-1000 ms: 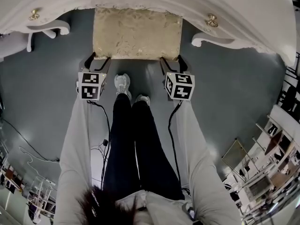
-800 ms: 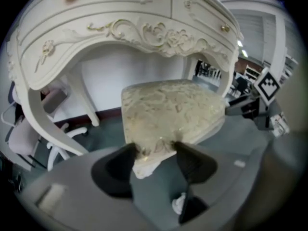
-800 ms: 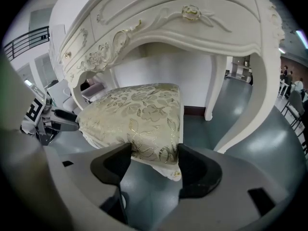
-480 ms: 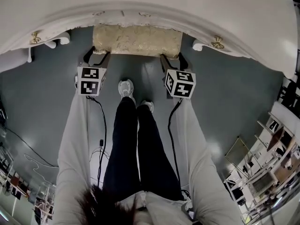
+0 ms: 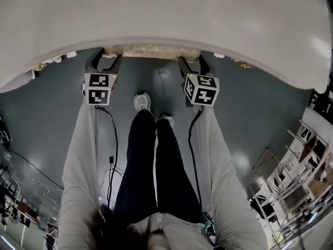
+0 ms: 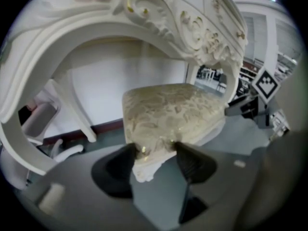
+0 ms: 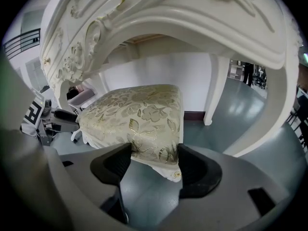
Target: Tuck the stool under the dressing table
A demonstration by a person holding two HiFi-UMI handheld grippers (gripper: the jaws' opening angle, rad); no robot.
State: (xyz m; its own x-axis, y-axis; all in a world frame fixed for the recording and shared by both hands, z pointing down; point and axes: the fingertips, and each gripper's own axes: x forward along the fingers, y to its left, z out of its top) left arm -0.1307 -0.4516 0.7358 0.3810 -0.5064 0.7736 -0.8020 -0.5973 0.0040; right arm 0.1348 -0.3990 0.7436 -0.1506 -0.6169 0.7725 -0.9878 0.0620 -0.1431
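Note:
The stool (image 5: 151, 50), with a gold floral cushion, shows only as a thin strip under the white dressing table's top (image 5: 166, 20) in the head view. My left gripper (image 5: 104, 61) is shut on its near left corner and my right gripper (image 5: 190, 62) on its near right corner. In the left gripper view the cushion (image 6: 173, 114) sits beneath the carved apron (image 6: 159, 13), its corner pinched by the left gripper (image 6: 156, 150). The right gripper view shows the cushion (image 7: 134, 112) under the arch (image 7: 192, 13), its corner clamped by the right gripper (image 7: 154, 158).
The person's legs and white shoes (image 5: 143, 100) stand on the grey floor between the two arms. Cables (image 5: 112, 160) trail on the floor. Racks and frames (image 5: 302, 181) crowd the right side. White table legs (image 6: 77, 119) (image 7: 211, 95) flank the stool.
The stool has slid forward under the table, from mostly exposed to a thin strip. Both grippers and the person's feet moved forward with it, still holding its corners.

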